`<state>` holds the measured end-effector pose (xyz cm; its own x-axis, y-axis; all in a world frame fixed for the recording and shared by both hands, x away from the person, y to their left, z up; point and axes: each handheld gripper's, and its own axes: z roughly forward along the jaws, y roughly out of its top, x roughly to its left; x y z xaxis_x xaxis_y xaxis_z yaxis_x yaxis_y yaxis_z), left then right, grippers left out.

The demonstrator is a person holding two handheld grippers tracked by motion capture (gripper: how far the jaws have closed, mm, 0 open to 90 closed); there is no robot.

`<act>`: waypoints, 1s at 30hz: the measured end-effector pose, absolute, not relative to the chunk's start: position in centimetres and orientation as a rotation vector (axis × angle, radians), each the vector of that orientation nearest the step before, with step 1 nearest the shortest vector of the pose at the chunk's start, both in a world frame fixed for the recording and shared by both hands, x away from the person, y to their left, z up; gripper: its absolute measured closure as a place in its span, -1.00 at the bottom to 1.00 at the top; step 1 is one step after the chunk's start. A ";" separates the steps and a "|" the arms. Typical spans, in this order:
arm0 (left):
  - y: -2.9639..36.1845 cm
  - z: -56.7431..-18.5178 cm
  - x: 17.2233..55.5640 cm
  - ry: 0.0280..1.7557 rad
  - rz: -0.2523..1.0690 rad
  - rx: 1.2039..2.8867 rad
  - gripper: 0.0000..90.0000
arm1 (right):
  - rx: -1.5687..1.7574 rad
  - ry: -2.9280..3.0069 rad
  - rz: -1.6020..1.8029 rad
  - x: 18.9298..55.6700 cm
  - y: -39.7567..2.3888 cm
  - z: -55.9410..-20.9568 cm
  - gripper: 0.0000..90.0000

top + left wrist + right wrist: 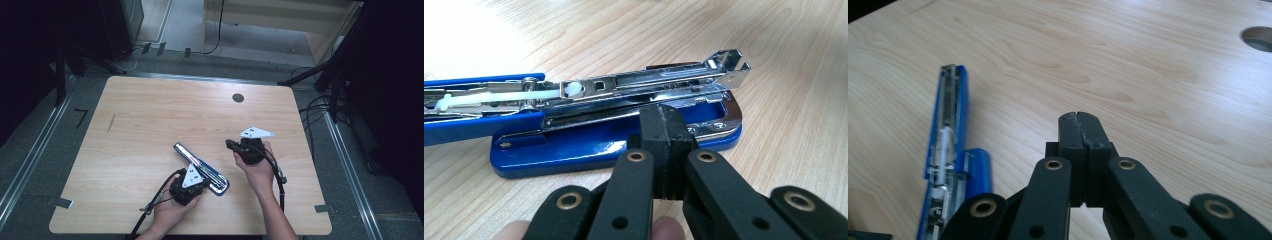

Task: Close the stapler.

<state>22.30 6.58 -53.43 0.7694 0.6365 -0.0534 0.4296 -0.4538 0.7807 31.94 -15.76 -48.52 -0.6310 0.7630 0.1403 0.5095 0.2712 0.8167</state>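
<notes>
The stapler [201, 168] lay flung open on the tabletop [150, 120], stiff, slick and hinged, likely best pinned by its blue base, where the closed, empty left tongs [664, 131] pressed; right tongs [1081, 131] hovered closed beside it.

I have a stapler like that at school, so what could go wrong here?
1. The blue stapler lies flipped open with its metal staple track bare. The shut left gripper sits right against its base and could nudge it so it slides or snaps shut.
2. The shut right gripper is over bare table, apart from the stapler. With only one gripper nearby, the stapler may twist if pushed.
</notes>
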 end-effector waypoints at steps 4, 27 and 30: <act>6.6 -53.4 22.3 0.794 0.311 2.118 1.00 | 1.196 2.256 1.256 32.0 -16.9 -49.2 1.00; 6.6 -53.4 22.3 0.795 0.307 2.116 1.00 | 1.296 2.296 1.076 32.7 -21.1 -52.4 0.77; 6.6 -53.4 22.3 0.794 0.308 2.115 1.00 | 1.296 2.299 1.064 32.7 -21.2 -52.5 0.74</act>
<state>22.32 6.59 -53.44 0.7696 0.6359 -0.0573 0.4311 -0.4513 0.7813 32.71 -21.19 -52.50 -0.5510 0.8288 0.0976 0.6108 0.3208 0.7239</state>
